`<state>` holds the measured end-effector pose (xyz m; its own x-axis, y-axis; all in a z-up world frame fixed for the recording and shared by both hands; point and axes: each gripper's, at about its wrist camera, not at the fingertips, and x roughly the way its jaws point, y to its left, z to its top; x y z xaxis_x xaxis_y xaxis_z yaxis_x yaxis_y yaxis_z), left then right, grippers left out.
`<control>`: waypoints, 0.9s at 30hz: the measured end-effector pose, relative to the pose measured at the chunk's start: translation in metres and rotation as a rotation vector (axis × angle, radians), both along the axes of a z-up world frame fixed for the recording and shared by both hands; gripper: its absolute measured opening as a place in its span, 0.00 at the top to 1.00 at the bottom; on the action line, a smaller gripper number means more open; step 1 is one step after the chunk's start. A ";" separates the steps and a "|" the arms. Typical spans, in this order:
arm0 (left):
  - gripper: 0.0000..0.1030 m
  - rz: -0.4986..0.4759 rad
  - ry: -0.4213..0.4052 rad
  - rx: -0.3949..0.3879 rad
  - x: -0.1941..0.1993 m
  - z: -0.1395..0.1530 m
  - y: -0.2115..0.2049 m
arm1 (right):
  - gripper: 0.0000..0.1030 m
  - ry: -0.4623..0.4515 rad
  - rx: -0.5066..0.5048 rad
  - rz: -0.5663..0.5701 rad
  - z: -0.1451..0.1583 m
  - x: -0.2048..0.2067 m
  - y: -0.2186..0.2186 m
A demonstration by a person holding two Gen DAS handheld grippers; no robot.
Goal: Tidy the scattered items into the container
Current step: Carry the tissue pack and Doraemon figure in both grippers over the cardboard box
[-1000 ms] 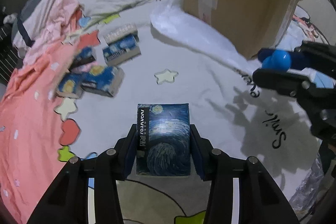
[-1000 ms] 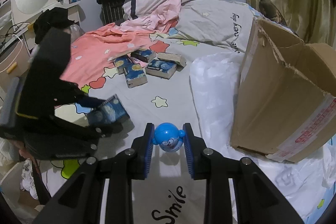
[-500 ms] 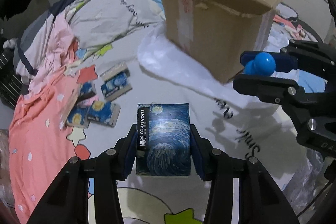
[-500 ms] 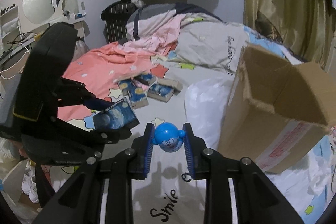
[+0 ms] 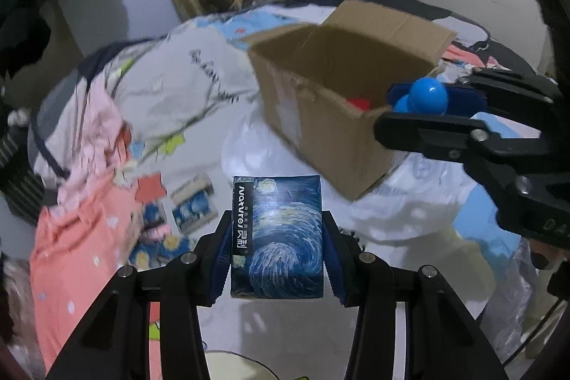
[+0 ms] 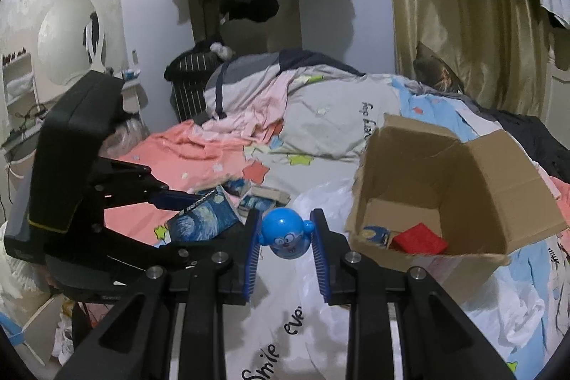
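Starry-night printed cardboard packet (image 5: 277, 237), light and stiff, sits clamped flat-sided in my left tool (image 5: 277, 239); my right tool (image 6: 286, 239) pinches the slippery blue round-headed plastic figurine (image 6: 285, 234) beside the open brown cardboard box (image 6: 463, 187) on the bed.

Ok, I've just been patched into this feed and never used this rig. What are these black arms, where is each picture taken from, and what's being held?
There is no robot here: a person holds a pair of tongs in each hand, and each carries a fisheye camera looking along its two fingers.

The left view shows the left tongs clamped on a blue starry-patterned packet. The black shape at its right edge is the other tool.

The right view shows the right tongs gripping a small blue toy with a cartoon face.

Below is a bed with rumpled covers. More starry packets lie scattered on it. The open cardboard box already holds a red item and something blue beside it.
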<state>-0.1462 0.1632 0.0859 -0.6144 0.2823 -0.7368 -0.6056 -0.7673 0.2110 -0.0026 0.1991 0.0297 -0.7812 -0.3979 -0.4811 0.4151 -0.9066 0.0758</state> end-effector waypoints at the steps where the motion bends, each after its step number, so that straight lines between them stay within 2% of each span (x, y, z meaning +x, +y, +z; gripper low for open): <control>1: 0.54 -0.006 0.012 0.001 0.001 0.005 0.002 | 0.75 -0.002 -0.009 0.004 0.003 0.000 0.003; 6: 0.54 -0.048 0.073 0.048 0.002 0.036 0.017 | 0.75 0.013 -0.005 -0.021 0.013 -0.001 0.018; 10: 0.54 -0.090 0.095 0.066 -0.003 0.049 0.038 | 0.75 0.033 -0.001 -0.051 0.021 -0.004 0.035; 18: 0.54 -0.160 0.062 0.086 -0.025 0.045 0.078 | 0.75 0.032 0.020 -0.129 0.015 -0.019 0.065; 21: 0.54 -0.174 0.055 0.052 -0.036 0.040 0.094 | 0.75 0.030 0.033 -0.145 0.012 -0.025 0.072; 24: 0.54 -0.180 0.095 0.046 -0.041 0.045 0.107 | 0.75 0.038 0.049 -0.168 0.012 -0.031 0.079; 27: 0.54 -0.198 0.088 0.060 -0.049 0.044 0.115 | 0.75 0.029 0.035 -0.182 0.011 -0.040 0.090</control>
